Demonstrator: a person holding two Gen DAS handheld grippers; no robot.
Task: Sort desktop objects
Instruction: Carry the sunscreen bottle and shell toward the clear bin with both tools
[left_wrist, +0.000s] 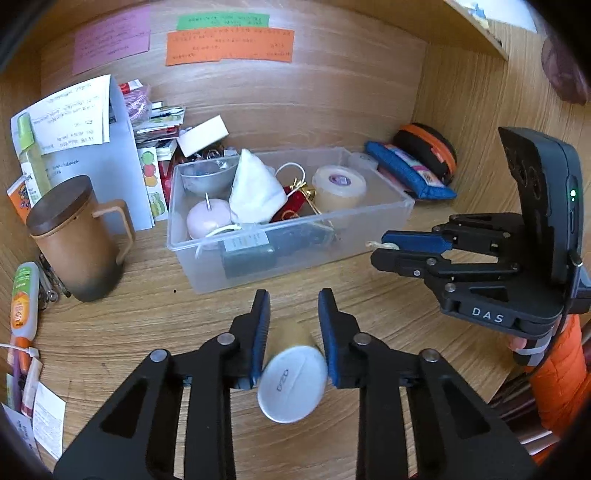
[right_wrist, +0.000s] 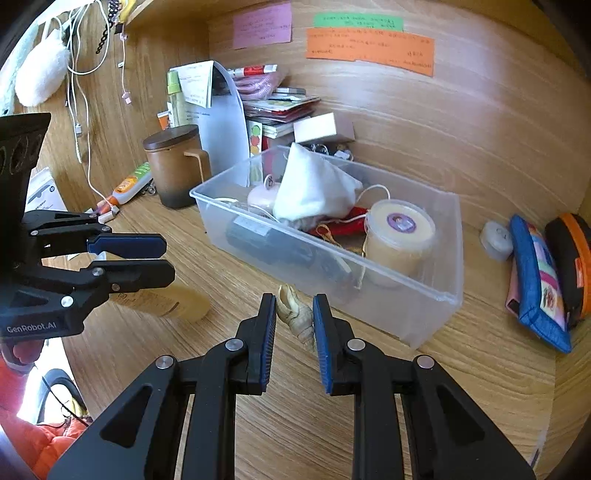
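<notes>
Pale-yellow plastic bottle with a white cap (left_wrist: 291, 380) sits clamped in my left claw (left_wrist: 293, 325) above the wooden desk (left_wrist: 147, 325): light, smooth, slippery. My right claw (right_wrist: 294, 332) pinches a brittle beige spiral seashell (right_wrist: 295, 314) near the clear plastic bin (right_wrist: 424, 295).

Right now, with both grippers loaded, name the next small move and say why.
Probably carry the left gripper forward over the clear plastic bin and release there. Its pads are clamped on the yellow bottle, the right gripper holds the seashell, and the bin already holds sorted items.
</notes>
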